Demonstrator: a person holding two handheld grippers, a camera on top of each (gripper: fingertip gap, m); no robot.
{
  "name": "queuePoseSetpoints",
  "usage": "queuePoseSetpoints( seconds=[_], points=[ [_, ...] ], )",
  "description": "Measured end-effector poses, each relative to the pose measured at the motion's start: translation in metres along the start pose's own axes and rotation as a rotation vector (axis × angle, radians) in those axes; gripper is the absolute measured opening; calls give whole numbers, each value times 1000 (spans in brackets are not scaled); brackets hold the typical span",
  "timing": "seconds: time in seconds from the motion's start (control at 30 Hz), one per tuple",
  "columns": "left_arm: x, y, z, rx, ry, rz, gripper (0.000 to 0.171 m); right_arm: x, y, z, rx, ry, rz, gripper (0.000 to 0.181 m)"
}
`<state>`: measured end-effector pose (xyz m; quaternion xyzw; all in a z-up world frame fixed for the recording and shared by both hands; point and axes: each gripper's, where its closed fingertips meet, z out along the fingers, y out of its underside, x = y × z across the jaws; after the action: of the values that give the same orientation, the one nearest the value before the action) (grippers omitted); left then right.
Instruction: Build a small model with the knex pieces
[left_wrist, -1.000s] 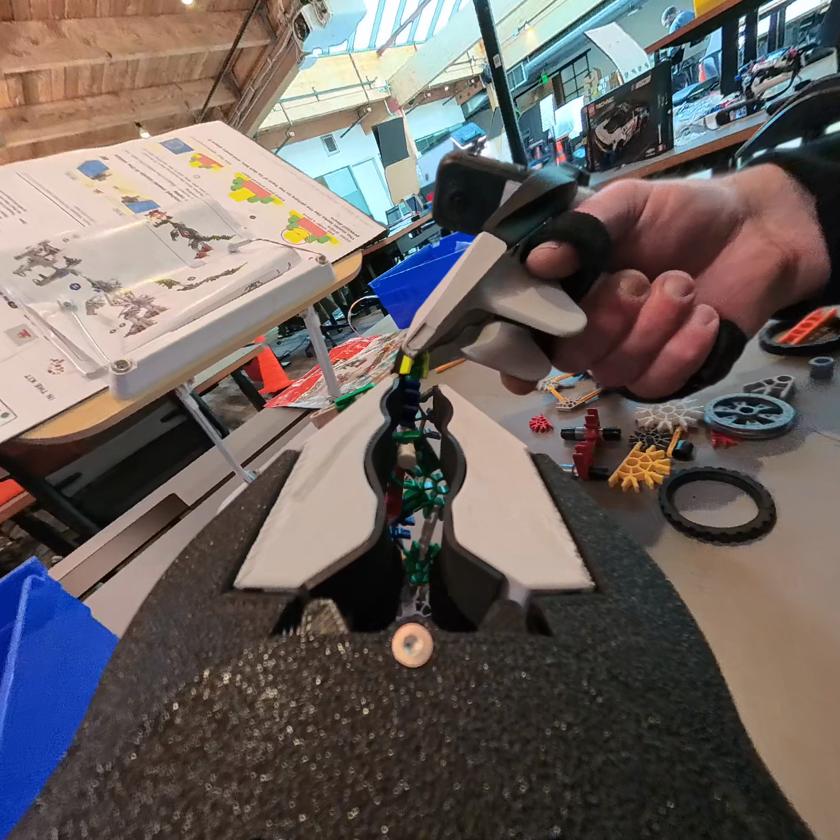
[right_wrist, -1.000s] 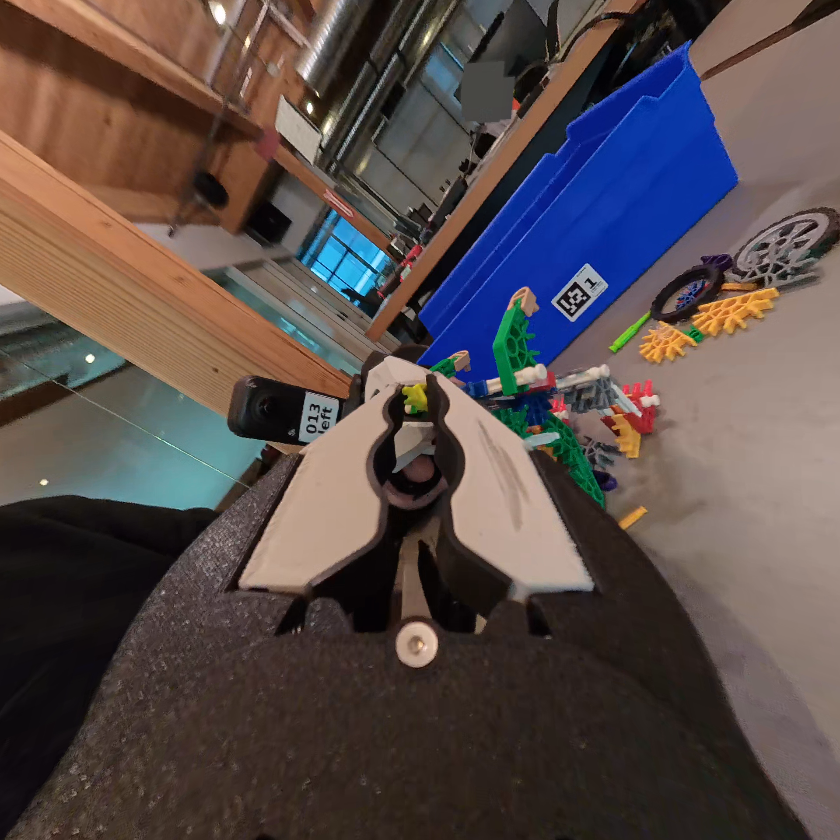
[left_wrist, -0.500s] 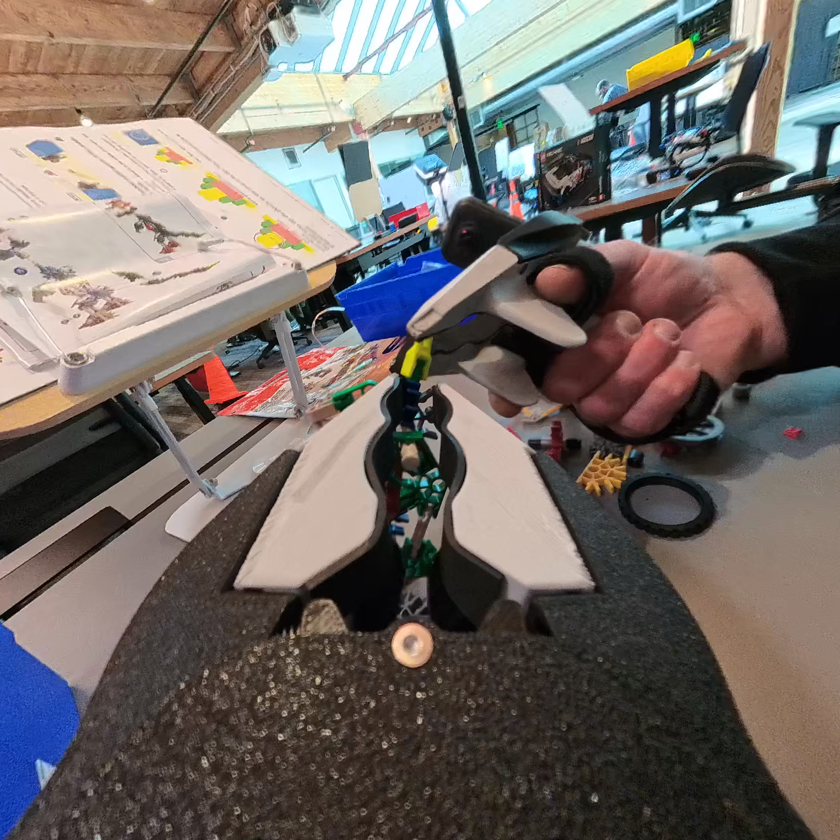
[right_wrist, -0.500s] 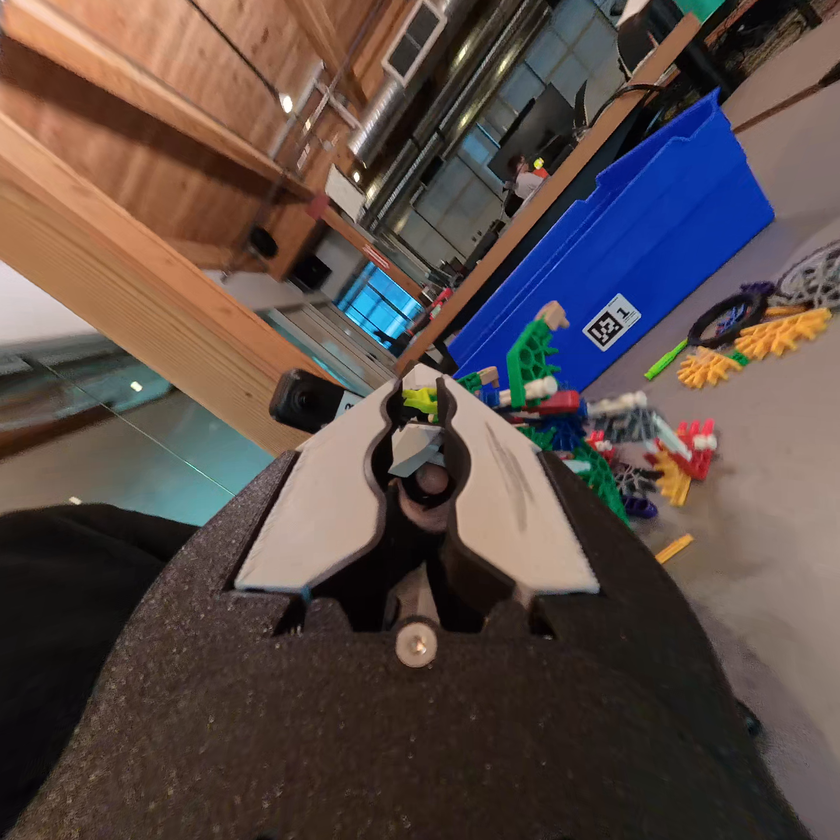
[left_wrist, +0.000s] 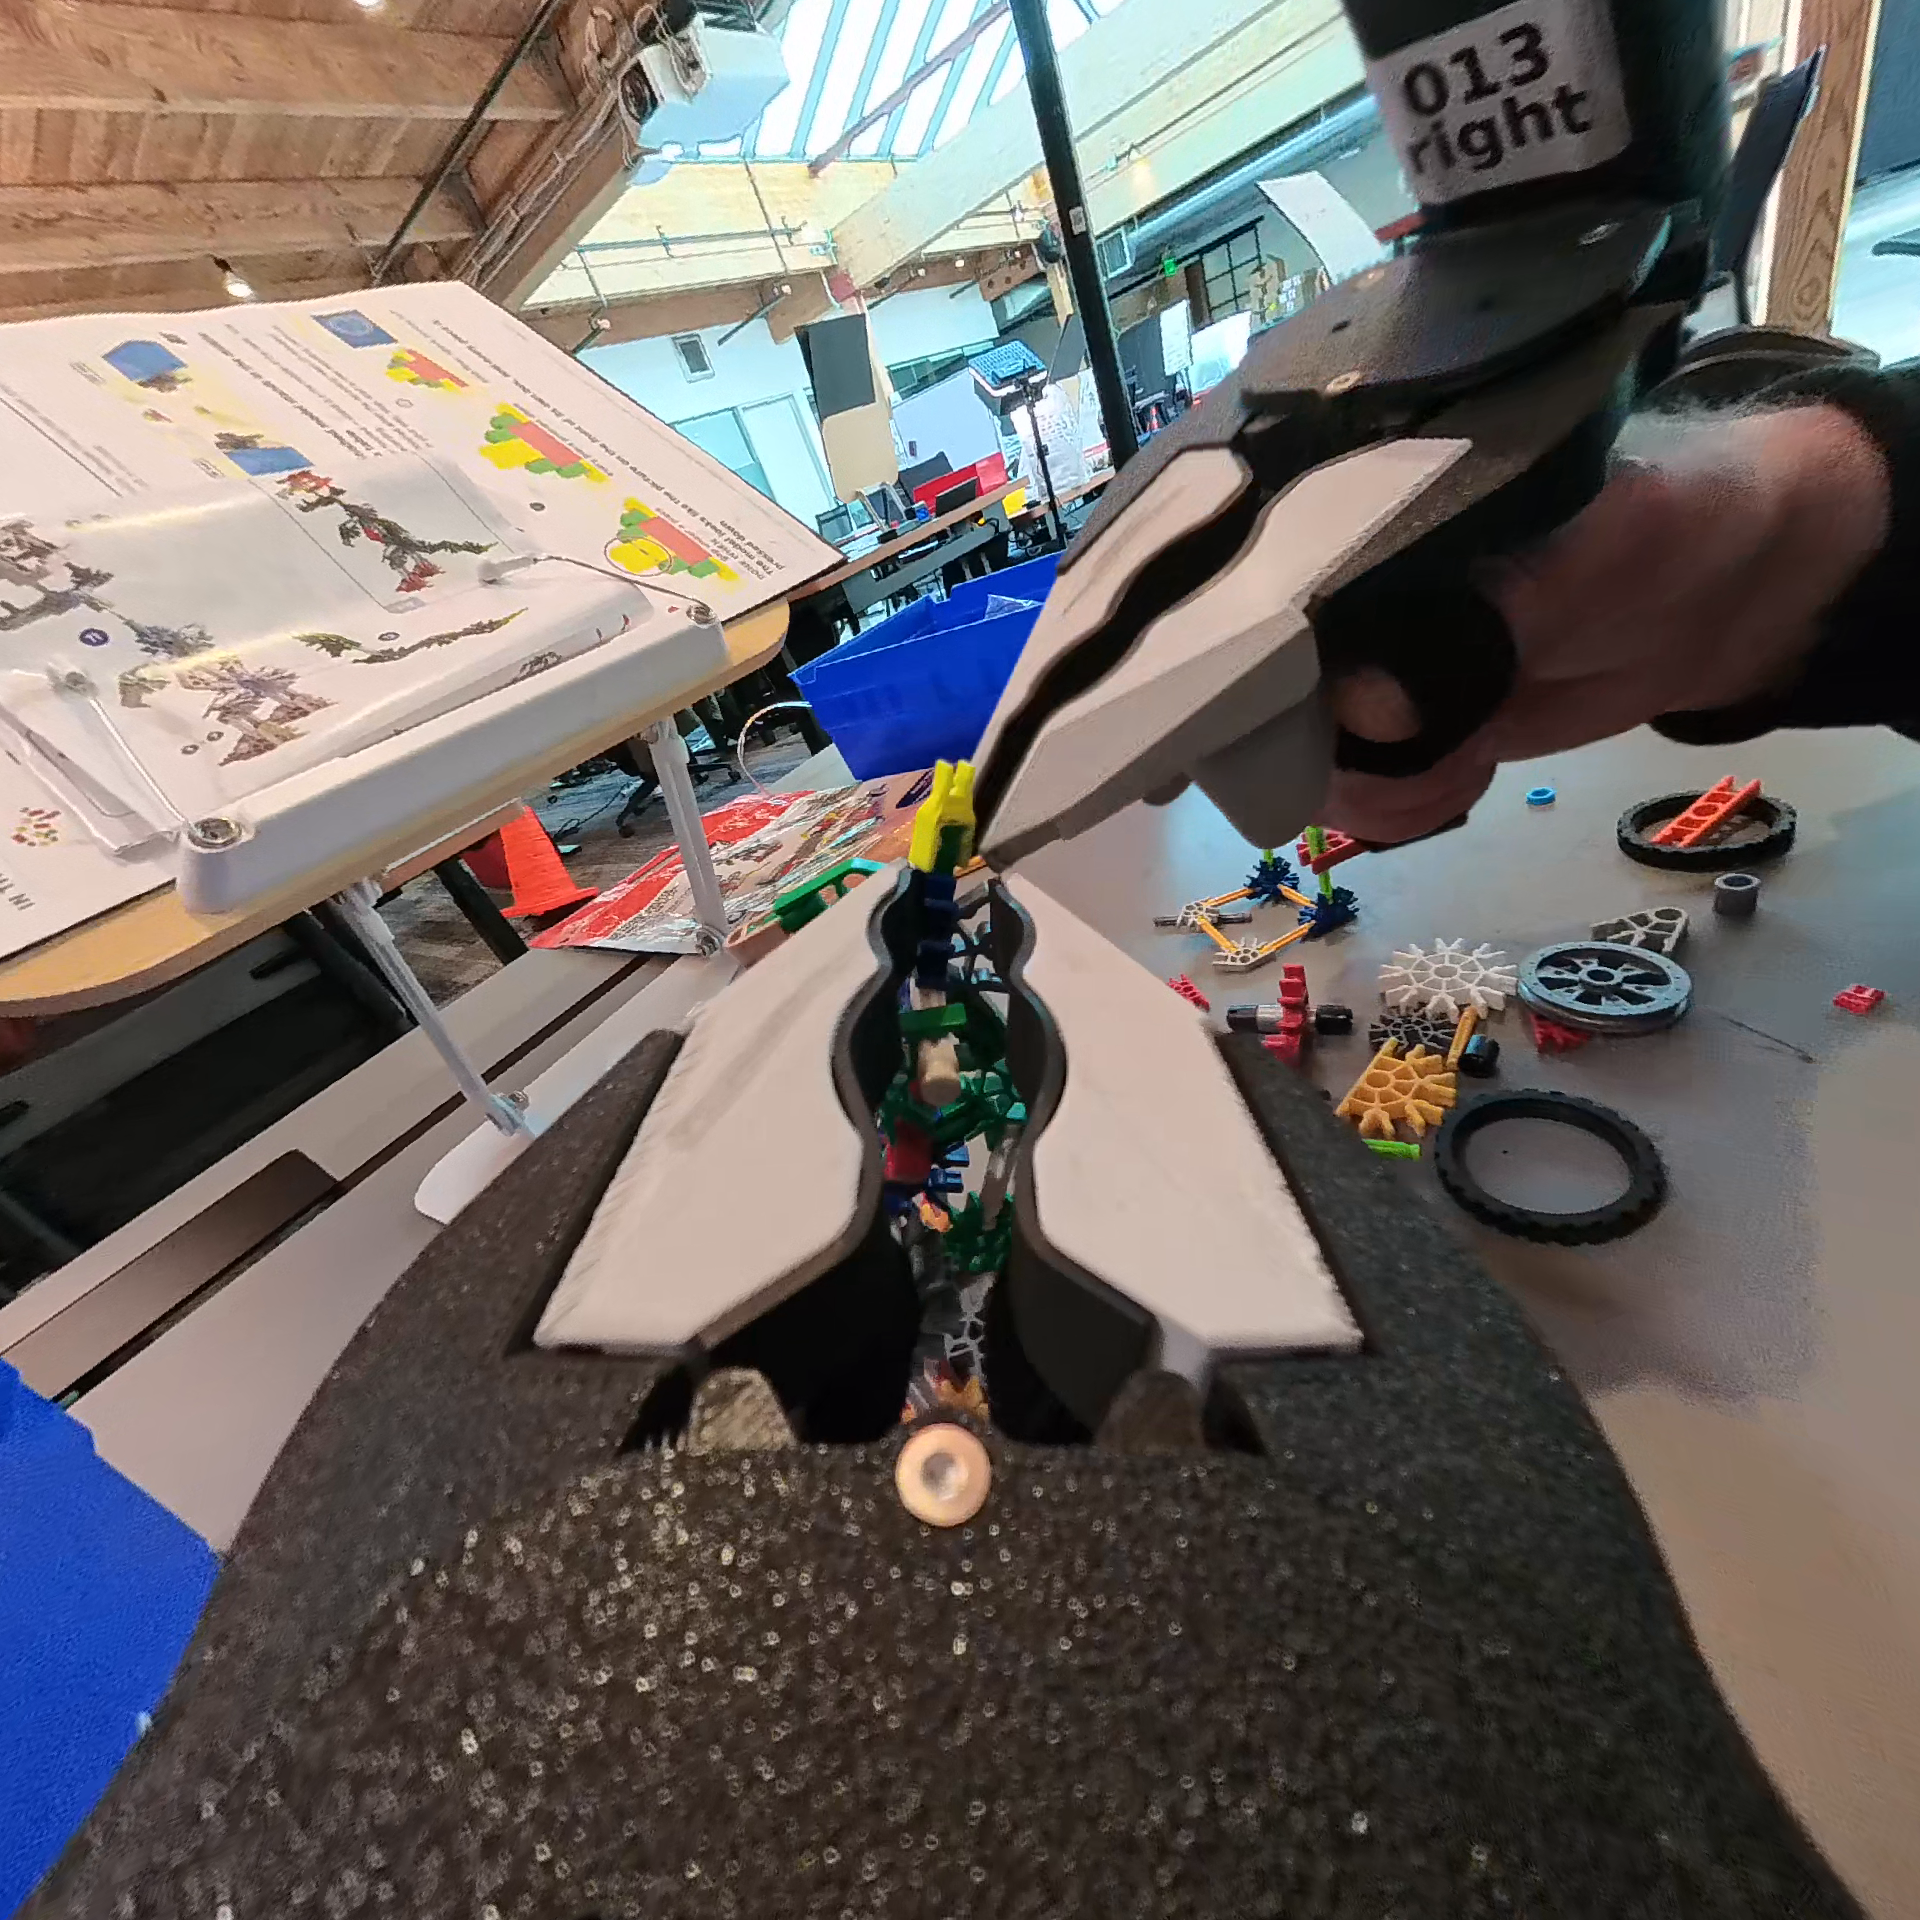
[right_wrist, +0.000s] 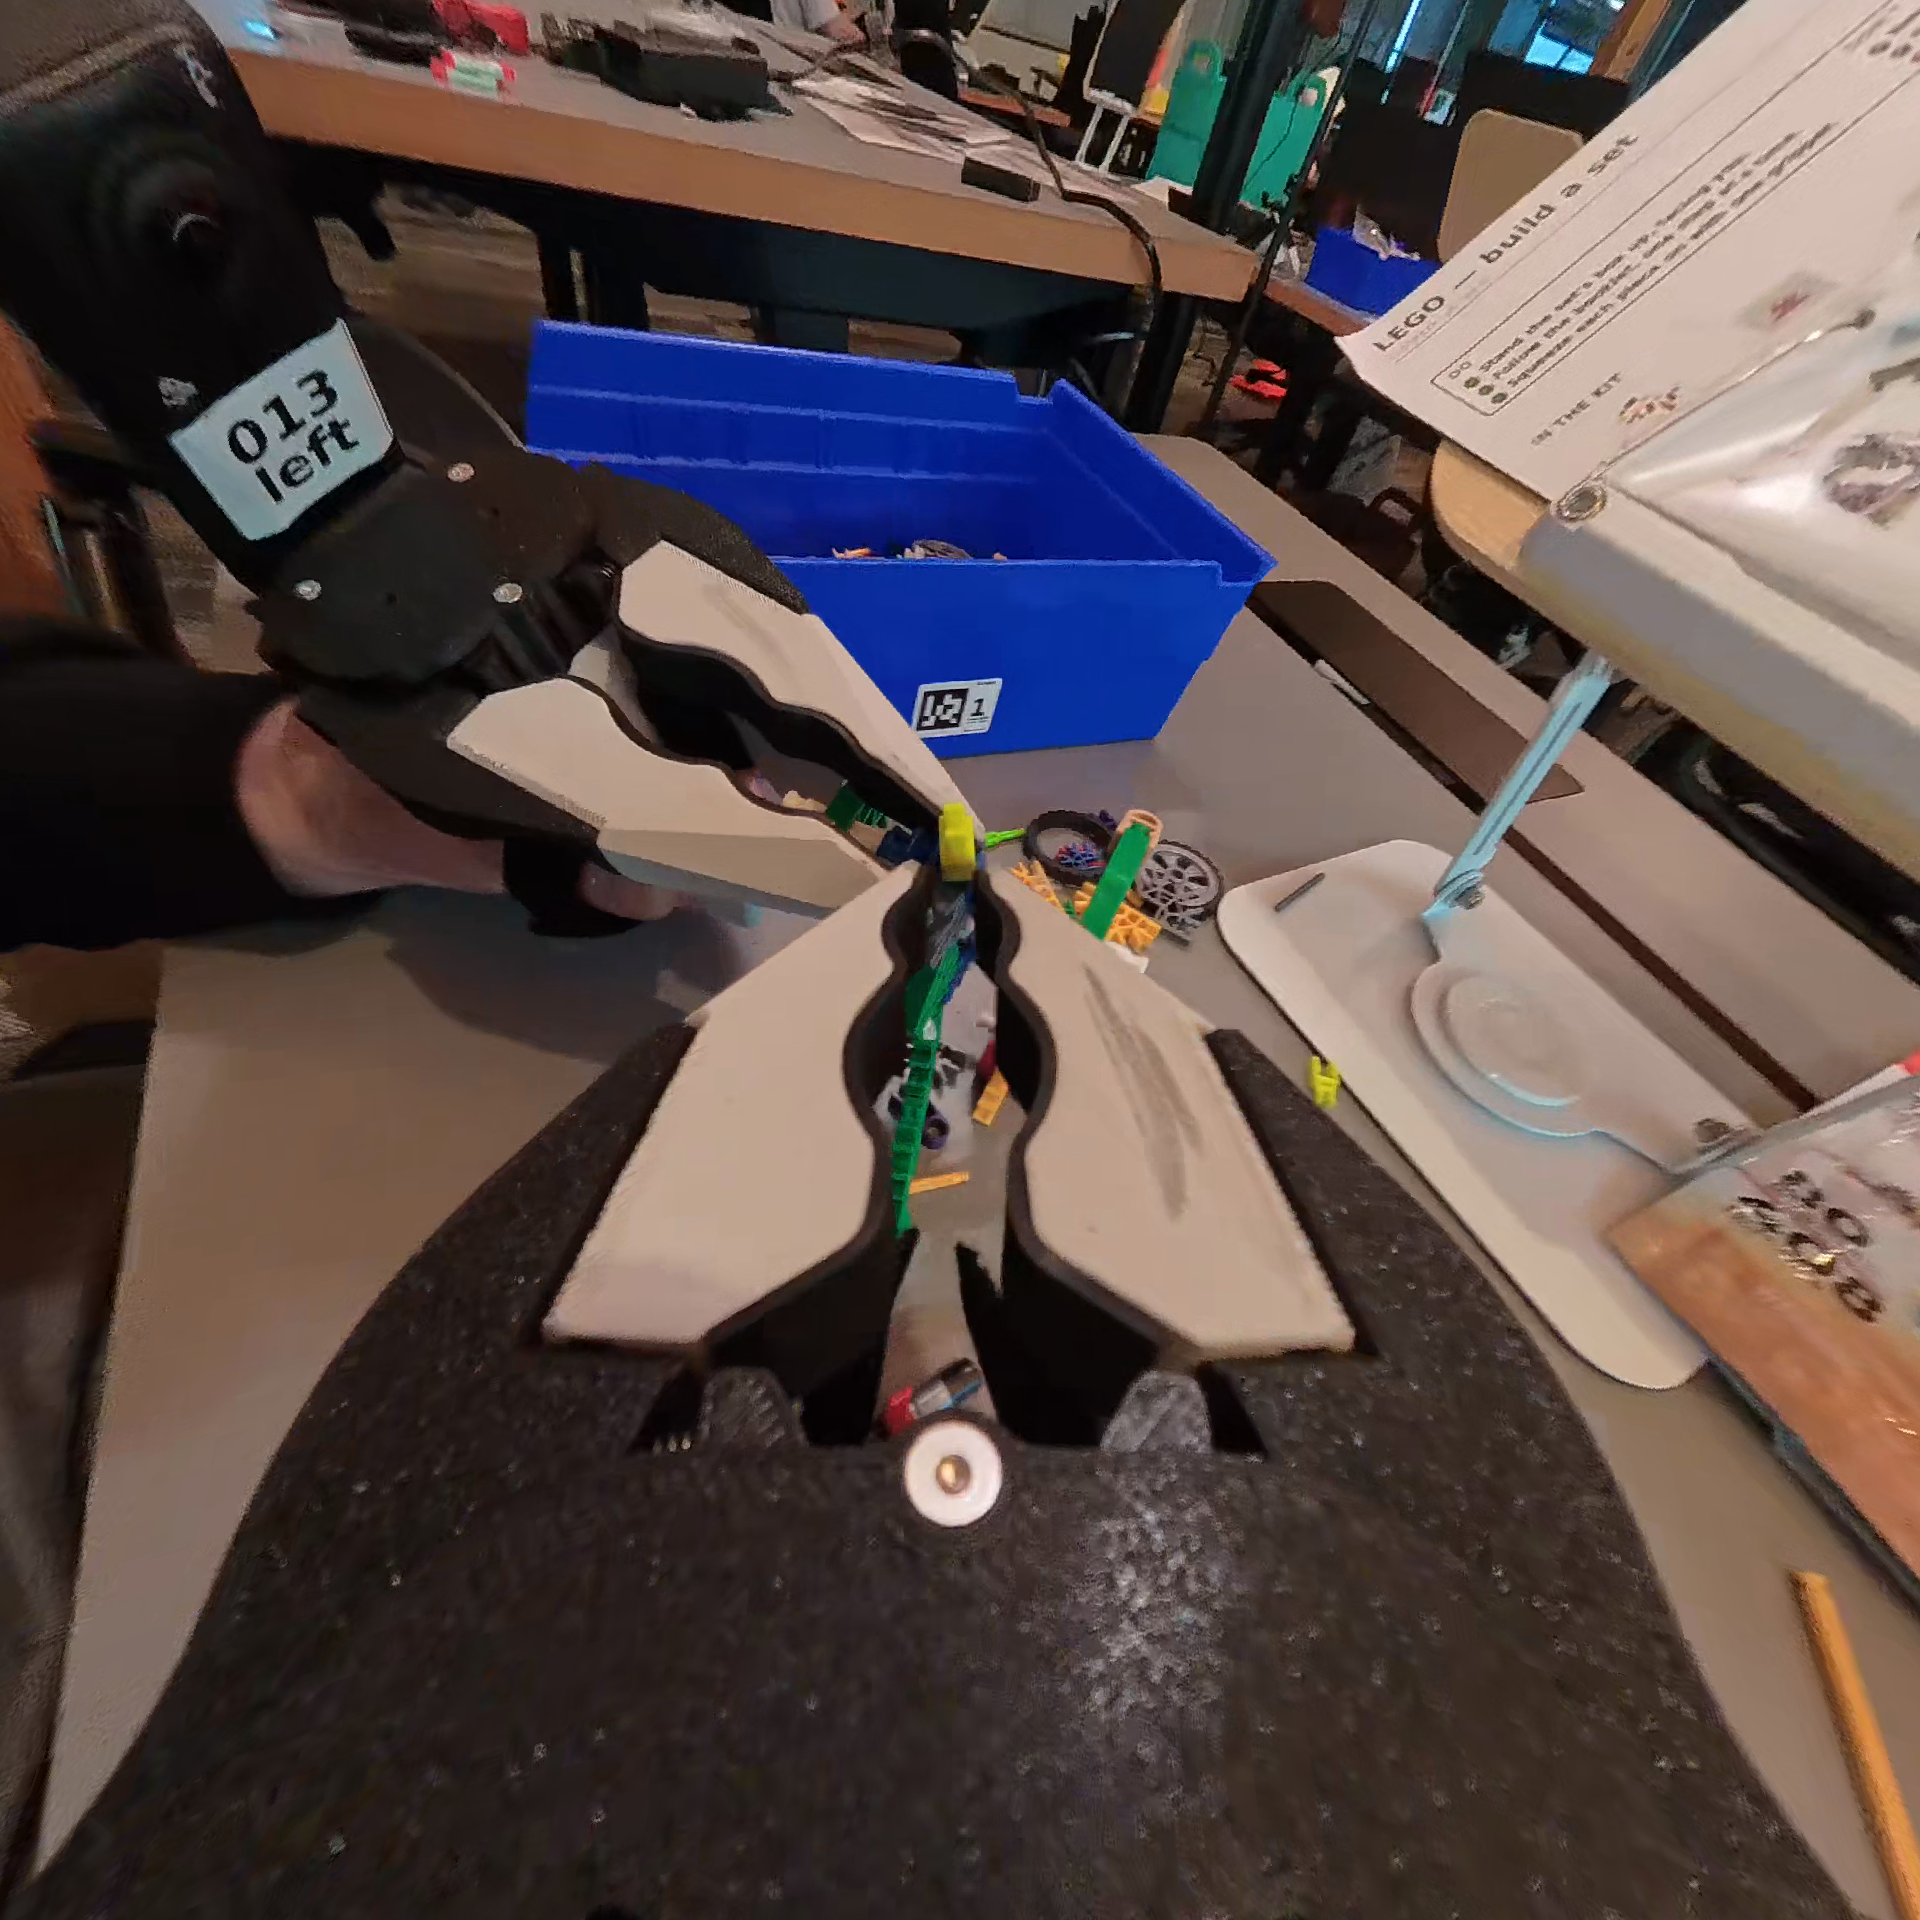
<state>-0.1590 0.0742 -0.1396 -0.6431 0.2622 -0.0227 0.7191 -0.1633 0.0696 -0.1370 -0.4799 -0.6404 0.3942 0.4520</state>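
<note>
A: On the left, the blue bin (right_wrist: 894, 540) is seen standing on the grey table (right_wrist: 312, 1039). A thin scatter of small pieces is made out at its bottom, too small to be told apart; a square black-and-white sticker is carried on its front wall.

B: Just in front of that bin, the left gripper (right_wrist: 914, 831) is held by a hand (right_wrist: 343, 821). Its jaws are drawn nearly together, clamped on the rod-and-connector model (left_wrist: 951, 1081), whose blue, green and red pieces are packed between the 2 fingers.

A: At the model's top, the yellow clip (left_wrist: 940, 816) is seen, right at both sets of tips. The right gripper (left_wrist: 987, 831) is angled down onto it by the other hand (left_wrist: 1662, 582); its jaws are closed to a thin slit, and the clip is touched at the tips, though whether it is actually pinched cannot be told.

B: Further right, loose parts are spread on the table: an orange-yellow snowflake connector (left_wrist: 1397, 1091), a white one (left_wrist: 1444, 977), a spoked grey wheel (left_wrist: 1600, 982) and a black tyre ring (left_wrist: 1548, 1164).

A: A second blue bin (left_wrist: 925, 675) is glimpsed behind the grippers; its contents are hidden. The instruction sheet on its tilted white stand (right_wrist: 1704, 582) is seen at far right, and 1 stray yellow clip (right_wrist: 1323, 1081) is left lying beside the stand's base.
</note>
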Motion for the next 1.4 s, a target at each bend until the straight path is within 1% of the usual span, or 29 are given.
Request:
queuePoseSetpoints(
  seconds=[0.03,0.07,0.13,0.27,0.3,0.43,0.53,0.6,0.73,0.87,0.9,0.93,1.03,1.07,1.2,1.27,1.3,1.37,1.4],
  points=[
    [1,0,1,-5,2,6,10,3,-2,-1,5,27,-19,21],
    [2,1,2,-9,3,12,10,2,-3,-1,-2,24,-38,8],
    [3,1,4,-17,1,18,10,3,-1,1,-27,46,-70,5],
    [2,1,7,-32,-19,7,10,7,-3,1,-10,33,-44,3],
    [-1,1,8,-42,-43,12,12,8,-4,2,2,29,-11,3],
    [-4,4,10,-100,-113,85,13,12,-3,2,40,-9,113,2],
    [-5,3,12,-124,-141,122,11,17,-4,1,49,10,118,2],
    [-7,5,16,-153,-148,103,11,21,-4,2,24,62,45,3],
    [-14,3,23,-176,-168,102,9,30,-8,3,-35,180,-182,2],
    [-19,1,27,-195,-164,75,9,34,-13,4,-75,254,-393,3],
    [-22,0,27,-194,-178,71,1,35,-15,4,-77,279,-457,1],
    [-23,-1,27,-197,-180,61,2,36,-16,5,-86,308,-515,2],
    [-26,0,28,-201,-191,60,2,36,-16,6,-90,289,-552,2],
    [-26,0,28,-197,-190,48,2,37,-17,6,-88,277,-536,2],
    [-29,-10,28,-168,-207,60,5,40,-26,0,-31,192,-322,3],
    [-32,-6,28,-197,-220,37,22,46,-30,-5,24,149,-156,2],
    [-31,-7,28,-192,-211,28,21,47,-30,-6,43,125,-81,2],
    [-33,-13,28,-186,-243,79,18,46,-31,-9,86,83,31,2],
    [-33,-13,29,-203,-249,102,17,46,-31,-11,98,68,76,2]
  ],
)
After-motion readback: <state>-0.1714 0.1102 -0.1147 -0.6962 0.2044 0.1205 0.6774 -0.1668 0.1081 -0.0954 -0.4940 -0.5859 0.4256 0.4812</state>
